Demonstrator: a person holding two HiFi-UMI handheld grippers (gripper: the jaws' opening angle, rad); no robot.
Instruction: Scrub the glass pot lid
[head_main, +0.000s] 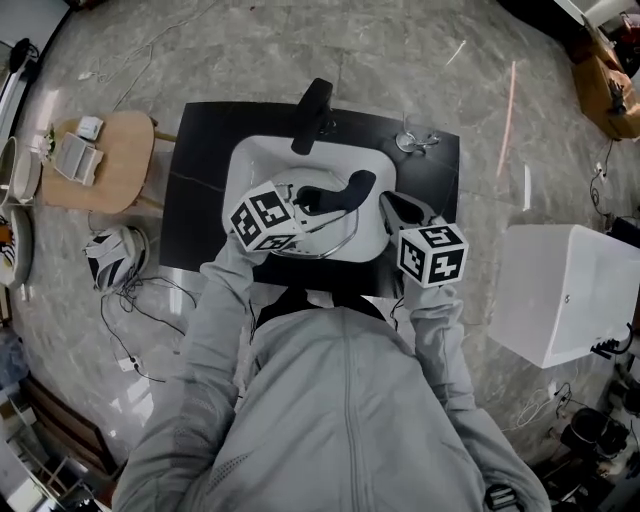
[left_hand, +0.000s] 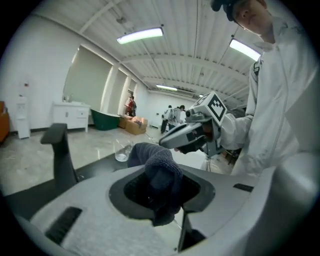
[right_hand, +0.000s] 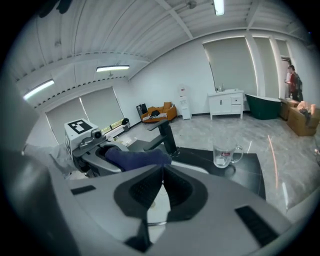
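Head view: left gripper (head_main: 318, 200) and right gripper (head_main: 392, 208) over sink (head_main: 250, 160), one glass pot lid (head_main: 325, 243) just ahead of right jaws, seemingly propped so its face is open to scrubbing. Left gripper view: jaws clenched on one dark cloth (left_hand: 162, 170) bunched past the tips as scrub pad; one glass mug (left_hand: 121, 150), one faucet (left_hand: 60, 150) far beyond. Right gripper view: jaws pinched on the lid's thin edge, likely steadying it, cloth just ahead-left.

Bright, even light falls from ceiling strip lights (left_hand: 140, 35), leaving soft shadows and pale glare streaks on the glossy floor (head_main: 250, 50). Both gripper views bend strongly and darken at the edges, with a blurred foreground.
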